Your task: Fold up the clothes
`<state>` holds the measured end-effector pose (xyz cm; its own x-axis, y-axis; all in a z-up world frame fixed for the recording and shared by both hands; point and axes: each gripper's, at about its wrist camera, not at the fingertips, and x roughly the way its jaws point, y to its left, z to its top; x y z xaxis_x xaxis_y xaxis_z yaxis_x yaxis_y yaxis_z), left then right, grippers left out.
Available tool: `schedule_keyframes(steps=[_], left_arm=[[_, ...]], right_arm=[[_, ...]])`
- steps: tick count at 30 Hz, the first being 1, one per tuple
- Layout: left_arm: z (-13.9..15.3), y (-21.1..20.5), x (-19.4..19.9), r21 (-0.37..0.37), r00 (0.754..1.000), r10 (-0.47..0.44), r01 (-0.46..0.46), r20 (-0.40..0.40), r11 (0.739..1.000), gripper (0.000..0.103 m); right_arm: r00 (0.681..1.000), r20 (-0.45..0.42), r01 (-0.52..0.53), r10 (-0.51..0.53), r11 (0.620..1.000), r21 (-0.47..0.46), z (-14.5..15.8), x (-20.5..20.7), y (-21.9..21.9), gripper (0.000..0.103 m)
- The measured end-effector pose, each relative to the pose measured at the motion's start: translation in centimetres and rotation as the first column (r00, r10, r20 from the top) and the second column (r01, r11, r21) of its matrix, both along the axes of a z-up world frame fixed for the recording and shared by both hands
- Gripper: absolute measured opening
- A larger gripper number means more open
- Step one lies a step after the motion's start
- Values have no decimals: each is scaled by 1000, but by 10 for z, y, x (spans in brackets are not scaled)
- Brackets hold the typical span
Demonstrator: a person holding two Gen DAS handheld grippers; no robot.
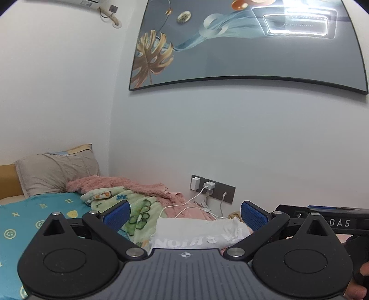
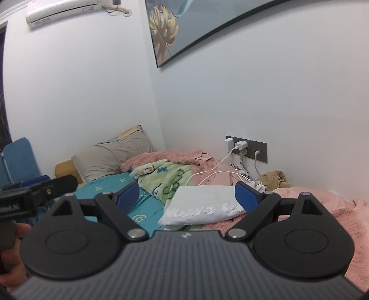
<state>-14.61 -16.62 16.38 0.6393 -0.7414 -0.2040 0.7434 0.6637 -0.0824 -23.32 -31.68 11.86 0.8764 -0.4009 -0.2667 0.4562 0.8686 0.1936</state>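
Nearest the lens, left claw (image 1: 185, 213) spread wide, blue pads (image 1: 117, 215) apart, nothing between them. Same for right claw (image 2: 187, 196): pads (image 2: 245, 199) apart, gripping nothing, the right one lying in front of the shirt's edge; contact not clear. Hand (image 2: 10, 249) at the lower left of the right view, on the other tool's handle; another hand (image 1: 359, 283) at the lower right of the left view.

Just beyond both claws, white shirt (image 2: 203, 205) folded into a compact, thick rectangle, lying flat on the bed. Grey-white lettering across its near face, upside down, partly cracked, reading something like "FASHION". Folded edges rounded and puffy, left near corner overhanging slightly, far right end a bit rumpled (image 1: 233, 225).

Under and around the shirt: pink blanket (image 2: 322, 207) to the right, green cartoon blanket (image 2: 170, 182) to the left, teal sheet (image 1: 34, 214) further left. Grey pillow (image 1: 55, 173) at the head. White cables (image 2: 219, 170) running from wall chargers (image 2: 239, 145) across the pink cloth behind the shirt. Tan garment (image 2: 275, 178) bunched against the wall. Painting (image 1: 242, 43) above, air conditioner (image 2: 69, 10) high on the left.
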Motion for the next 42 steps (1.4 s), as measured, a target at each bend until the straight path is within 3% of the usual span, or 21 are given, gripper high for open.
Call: schedule_keyframes(steps=[6,10,15,25,42], left_arm=[[-23,26,-17,-28,999,41,-42,-22,999,103],[-35,39,-21,6,996,86,-86,-2,996,103],[-45,54,-25,-11,995,103,-104,-13,995,103],[-50,45,-37,5,996,92,-92,-4,996,103],[-55,46,-39,20,993,114,-114,-8,993,103]], right_arm=[[1000,2,-15,15,999,-40,-10,-12,21,91],[1000,-8,-17,17,999,-34,-19,-17,27,91],[1000,-29,-13,12,999,-41,-32,-16,34,91],[999,-37,-6,2,994,-106,-39,-14,42,91],[997,-78,-8,0,995,-104,-45,-10,44,91]])
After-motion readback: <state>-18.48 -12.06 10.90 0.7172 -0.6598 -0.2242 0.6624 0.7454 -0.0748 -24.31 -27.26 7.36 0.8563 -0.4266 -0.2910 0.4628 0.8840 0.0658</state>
